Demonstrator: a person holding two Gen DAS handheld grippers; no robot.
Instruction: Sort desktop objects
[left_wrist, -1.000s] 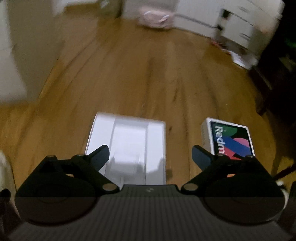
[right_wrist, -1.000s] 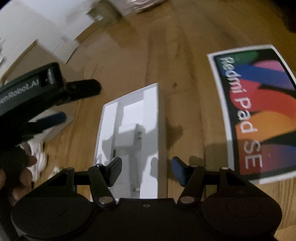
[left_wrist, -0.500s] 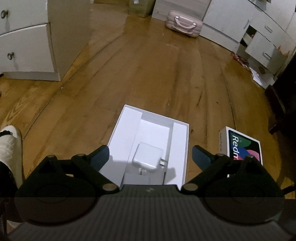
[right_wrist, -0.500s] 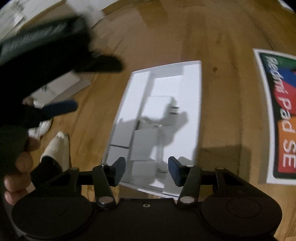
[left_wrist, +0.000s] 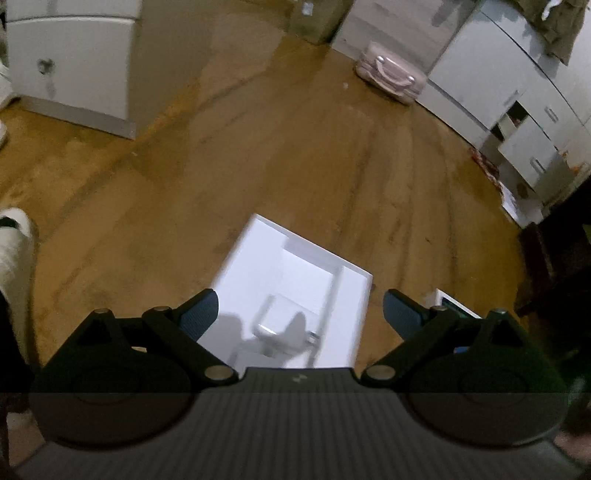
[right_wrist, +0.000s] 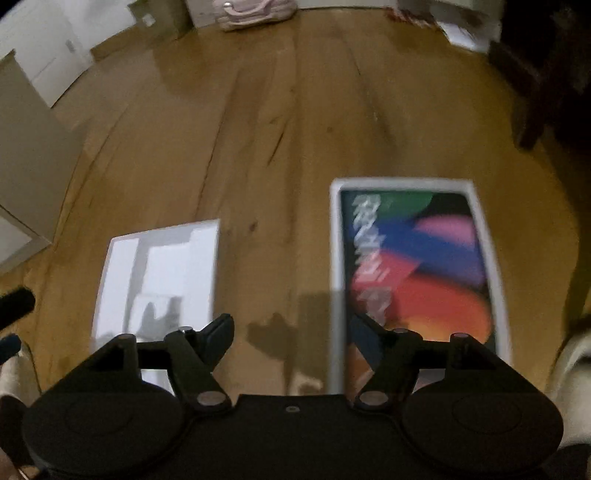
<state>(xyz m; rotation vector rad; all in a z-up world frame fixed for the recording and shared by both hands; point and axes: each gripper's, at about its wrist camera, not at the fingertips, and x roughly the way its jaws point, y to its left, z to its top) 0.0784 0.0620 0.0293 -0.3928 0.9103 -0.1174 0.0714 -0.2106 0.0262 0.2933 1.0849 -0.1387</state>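
An open white box tray (left_wrist: 258, 258) lies on the wooden floor (left_wrist: 295, 166) with a white charger (left_wrist: 282, 325) in its middle compartment. My left gripper (left_wrist: 300, 314) is open and empty, held above the tray's near end. In the right wrist view the tray (right_wrist: 125, 266) is at the left and the colourful Redmi Pad SE box lid (right_wrist: 417, 266) lies flat at the right. My right gripper (right_wrist: 291, 334) is open and empty, above the bare floor between them. A corner of the lid (left_wrist: 452, 306) shows beside my left gripper's right finger.
White cabinets (left_wrist: 70, 62) stand at the back left and white drawers (left_wrist: 517, 99) at the back right. A pink suitcase (left_wrist: 389, 74) lies by the far wall. A white shoe (left_wrist: 14, 240) is at the left edge. Dark furniture (right_wrist: 546, 66) stands at the right.
My right gripper has swung right, from over the tray to the gap between tray and lid, and opened wider. My left gripper has risen and tilted up, showing more of the room.
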